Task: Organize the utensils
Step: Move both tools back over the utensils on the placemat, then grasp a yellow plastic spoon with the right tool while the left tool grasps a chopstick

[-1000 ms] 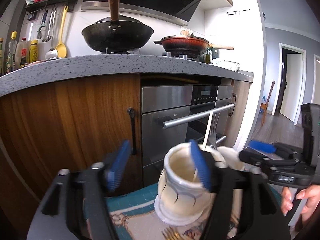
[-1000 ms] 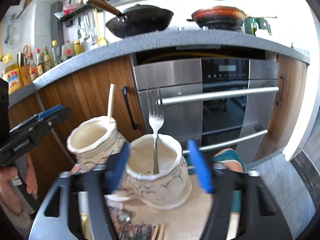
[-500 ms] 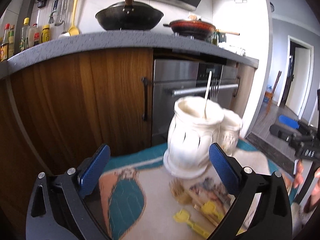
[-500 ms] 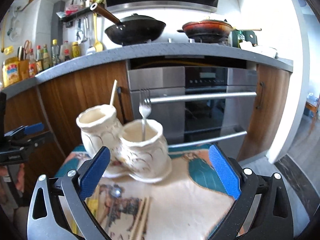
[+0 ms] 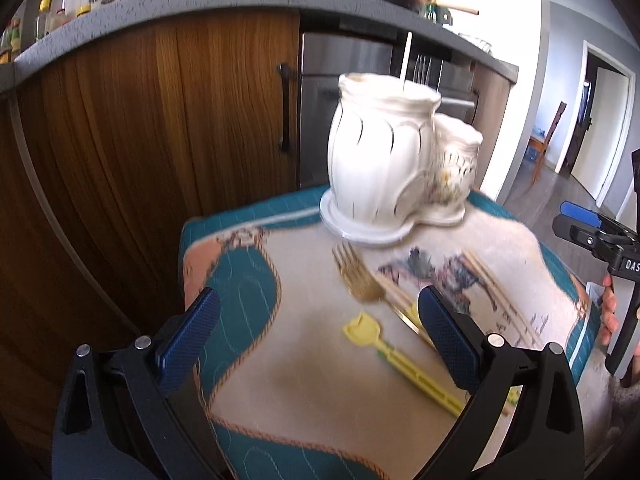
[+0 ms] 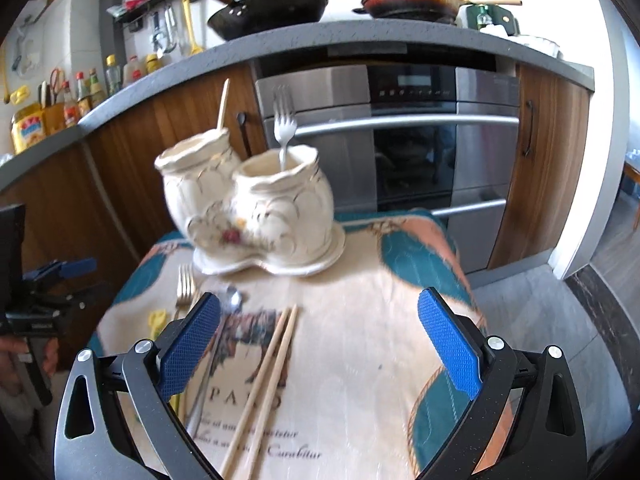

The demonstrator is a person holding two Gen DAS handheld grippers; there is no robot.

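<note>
Standing wide apart, both jaws are noted empty: left gripper [image 5: 319, 336] and right gripper [image 6: 319, 336] are held above the cloth [image 6: 360, 320], where chopsticks [image 6: 268, 376] lie.

Bright daylight floods both views, blowing out the white wall [image 5: 516, 20] at the right to pure glare. Motion blur smears the cream jars [image 6: 256, 208], the gold fork [image 5: 356, 272] and the cloth [image 6: 360, 320] print. Only each gripper's frame stays crisp. Fisheye bending curves the countertop [image 6: 280, 44], and the corners go black.
</note>
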